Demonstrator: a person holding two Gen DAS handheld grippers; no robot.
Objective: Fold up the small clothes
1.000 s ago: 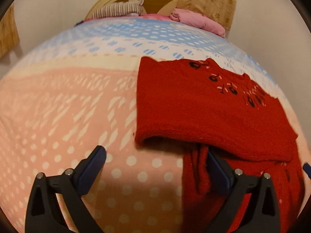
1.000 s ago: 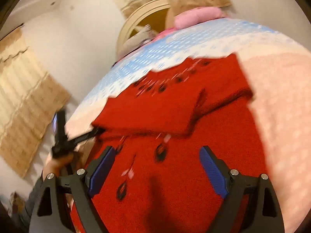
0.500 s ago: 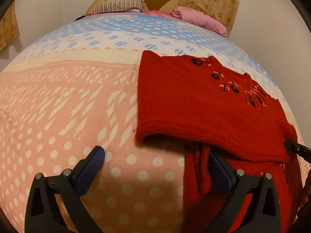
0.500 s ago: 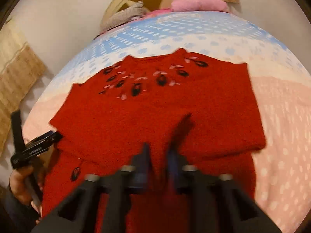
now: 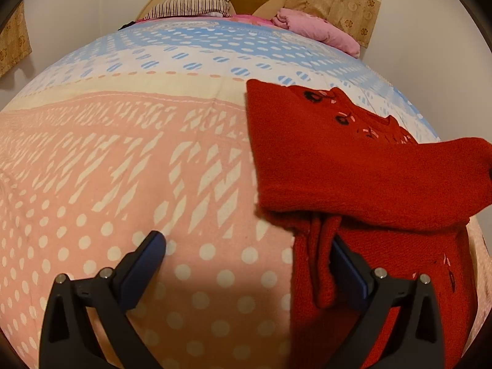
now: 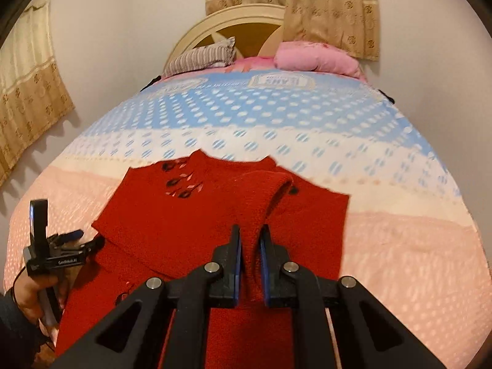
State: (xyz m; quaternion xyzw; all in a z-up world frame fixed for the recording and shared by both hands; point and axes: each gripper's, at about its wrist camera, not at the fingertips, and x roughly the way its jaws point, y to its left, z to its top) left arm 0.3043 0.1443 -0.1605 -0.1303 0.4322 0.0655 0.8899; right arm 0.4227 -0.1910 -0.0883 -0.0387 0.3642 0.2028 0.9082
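Red knit sweater (image 6: 196, 224) on bed (image 6: 399, 246), neckline toward headboard (image 6: 221, 27), long axis head-to-foot. Fuzzy knit, dark flower motifs near collar, one part folded across body. Right gripper (image 6: 249, 255) fingers narrow, pinching raised sleeve (image 6: 261, 196). Left gripper (image 5: 246, 261) fingers wide, holding nothing, at sweater's lower edge. White lettering on left gripper housing, blurred, not legible.

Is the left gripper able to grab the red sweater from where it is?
Probably yes. The left gripper is open and low over the bedspread, with the red sweater already lying against one finger. Nothing sits between them.
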